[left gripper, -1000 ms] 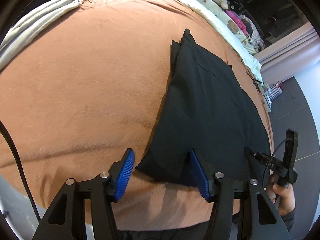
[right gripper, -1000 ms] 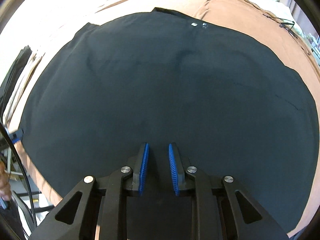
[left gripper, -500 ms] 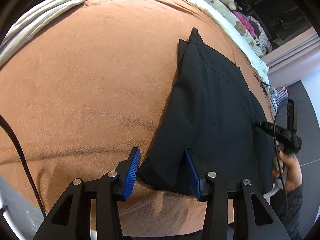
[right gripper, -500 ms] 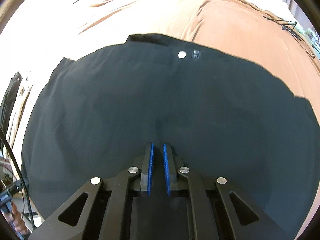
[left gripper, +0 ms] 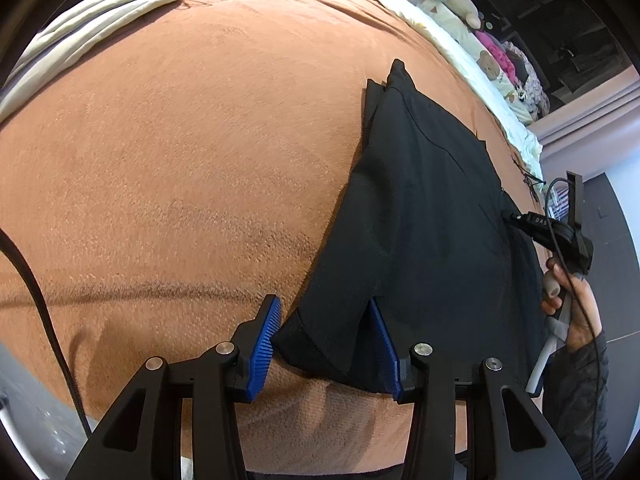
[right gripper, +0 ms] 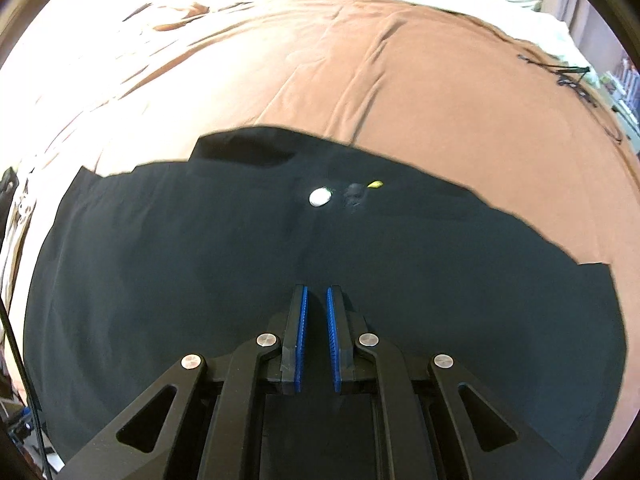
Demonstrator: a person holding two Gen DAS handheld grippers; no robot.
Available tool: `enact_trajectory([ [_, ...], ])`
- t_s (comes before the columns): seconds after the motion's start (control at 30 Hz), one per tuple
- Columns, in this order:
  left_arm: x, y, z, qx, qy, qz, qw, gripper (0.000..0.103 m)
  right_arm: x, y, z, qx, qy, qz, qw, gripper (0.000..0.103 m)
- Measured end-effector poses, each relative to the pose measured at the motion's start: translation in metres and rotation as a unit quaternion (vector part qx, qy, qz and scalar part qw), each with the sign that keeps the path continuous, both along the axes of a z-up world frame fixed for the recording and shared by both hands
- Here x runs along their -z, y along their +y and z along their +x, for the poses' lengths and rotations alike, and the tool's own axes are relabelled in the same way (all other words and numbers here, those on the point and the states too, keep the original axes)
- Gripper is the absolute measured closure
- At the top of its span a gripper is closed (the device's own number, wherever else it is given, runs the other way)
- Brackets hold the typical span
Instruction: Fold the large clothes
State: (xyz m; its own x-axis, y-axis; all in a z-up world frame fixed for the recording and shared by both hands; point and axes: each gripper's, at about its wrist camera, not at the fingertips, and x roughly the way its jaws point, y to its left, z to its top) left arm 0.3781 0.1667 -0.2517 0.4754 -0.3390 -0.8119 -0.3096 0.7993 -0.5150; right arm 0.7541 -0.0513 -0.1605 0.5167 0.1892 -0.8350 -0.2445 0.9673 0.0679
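Note:
A black garment (left gripper: pixel 432 232) lies flat on a brown blanket (left gripper: pixel 180 160). My left gripper (left gripper: pixel 324 302) stands about half open, and its blue pads straddle the garment's near left corner, which lies loosely between them. In the right wrist view the garment (right gripper: pixel 240 280) fills the lower half, with a white button (right gripper: pixel 319 197) near its far edge. My right gripper (right gripper: pixel 316 290) hovers over the cloth with only a thin slit between its pads and no cloth visibly pinched. In the left wrist view a hand (left gripper: pixel 576 308) holds the right gripper (left gripper: pixel 520 220) at the garment's right edge.
The brown blanket (right gripper: pixel 440 100) stretches far beyond the garment. Cream bedding (left gripper: pixel 92 36) lies at the far left. Plush toys (left gripper: pixel 492 68) sit at the far right by the bed's edge. A black cable (left gripper: pixel 36 300) hangs at the left.
The left jaws narrowed around the garment's corner without shifting. The right jaws closed to a slit, and that gripper drew back across the cloth, so more blanket shows beyond it.

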Motion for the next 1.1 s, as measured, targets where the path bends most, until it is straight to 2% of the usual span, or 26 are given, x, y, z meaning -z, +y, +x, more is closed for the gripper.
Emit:
enact_trajectory([
  [0.17, -0.002, 0.003, -0.002, -0.001, 0.007, -0.015, 0.9999, 0.056, -0.018, -0.015, -0.021, 0.002, -0.012, 0.011, 1.000, 0.096],
  [0.23, -0.002, 0.008, -0.003, -0.004, 0.014, -0.035, 0.9993, 0.054, -0.024, -0.025, -0.032, -0.001, -0.011, 0.022, 1.000, 0.095],
  [0.3, -0.002, 0.009, -0.004, -0.005, 0.014, -0.055, 0.9984, 0.049, -0.029, -0.041, -0.051, -0.002, -0.008, 0.031, 0.999, 0.082],
  [0.37, -0.002, 0.011, -0.007, -0.003, 0.009, -0.079, 0.9968, 0.039, -0.032, -0.048, -0.061, -0.006, -0.012, 0.045, 0.999, 0.038],
  [0.53, -0.001, 0.009, -0.009, -0.003, 0.004, -0.104, 0.9945, 0.037, -0.042, -0.055, -0.100, -0.033, -0.022, 0.071, 0.997, 0.036],
  [0.73, 0.007, 0.008, 0.004, 0.003, -0.005, -0.123, 0.9924, 0.037, -0.039, -0.059, -0.140, -0.053, -0.022, 0.097, 0.994, 0.036],
  [0.8, 0.008, 0.009, 0.006, 0.007, -0.011, -0.127, 0.9918, 0.037, -0.048, -0.063, -0.148, -0.056, -0.022, 0.102, 0.993, 0.036],
  [0.87, 0.007, 0.010, 0.006, 0.008, -0.016, -0.134, 0.9908, 0.037, -0.042, -0.062, -0.153, -0.057, -0.021, 0.110, 0.992, 0.036],
  [1.1, 0.004, 0.012, -0.001, 0.018, -0.046, -0.157, 0.9863, 0.039, -0.060, -0.092, -0.209, -0.037, -0.009, 0.125, 0.991, 0.036],
])
